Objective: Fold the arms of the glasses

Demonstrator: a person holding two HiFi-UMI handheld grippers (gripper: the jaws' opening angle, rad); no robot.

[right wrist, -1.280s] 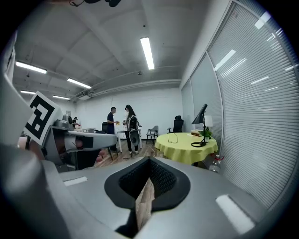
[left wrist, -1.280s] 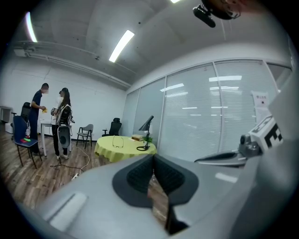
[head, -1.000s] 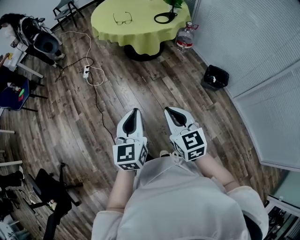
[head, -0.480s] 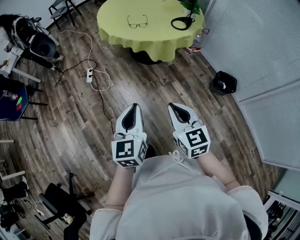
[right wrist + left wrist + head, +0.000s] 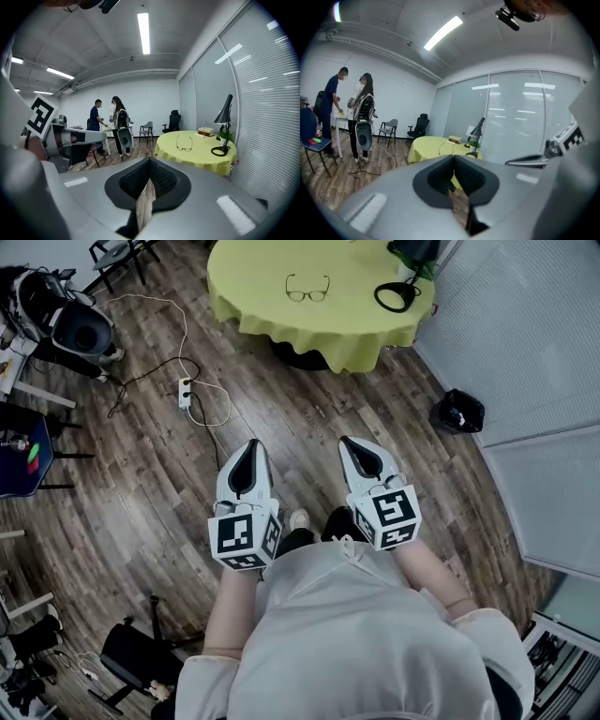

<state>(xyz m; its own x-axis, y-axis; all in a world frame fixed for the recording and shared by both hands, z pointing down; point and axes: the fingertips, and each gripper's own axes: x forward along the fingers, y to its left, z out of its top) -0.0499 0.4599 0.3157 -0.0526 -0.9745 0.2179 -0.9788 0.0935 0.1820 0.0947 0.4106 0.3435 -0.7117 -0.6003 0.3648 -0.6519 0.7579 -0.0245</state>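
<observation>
Over at the left edge a blue-seated chair (image 5: 21, 451) stands against the room's side, and a black swivel chair (image 5: 136, 657) sits lower down in that corner. A bulky grey and black piece of gear (image 5: 82, 331) rests farther up. A white power strip (image 5: 185, 392) lies on the wood plank floor (image 5: 309, 418), and its white cable (image 5: 211, 404) loops loose just beside it. That is the only clutter near the walking line.

The left gripper (image 5: 248, 446) is held out level over bare boards, its jaws pressed together at the tips with nothing between them. Ahead of it the floor runs open right up to the hanging hem of the round table with a yellow-green cloth (image 5: 281, 324).

The thin wire-framed glasses (image 5: 307, 292) lie on that cloth, near the middle and back from the near edge. Their arms are spread out, and they are well apart from both grippers.

The right gripper (image 5: 356, 442) is alongside the left with a clear gap between the two. Its jaws are closed tight and empty.

A black desk lamp with a ring-shaped base (image 5: 396, 298) stands near the table's right rim. A small black waste bin (image 5: 457, 412) sits on the floor close to the frosted glass wall with blinds (image 5: 506, 324), which closes off that whole side.
</observation>
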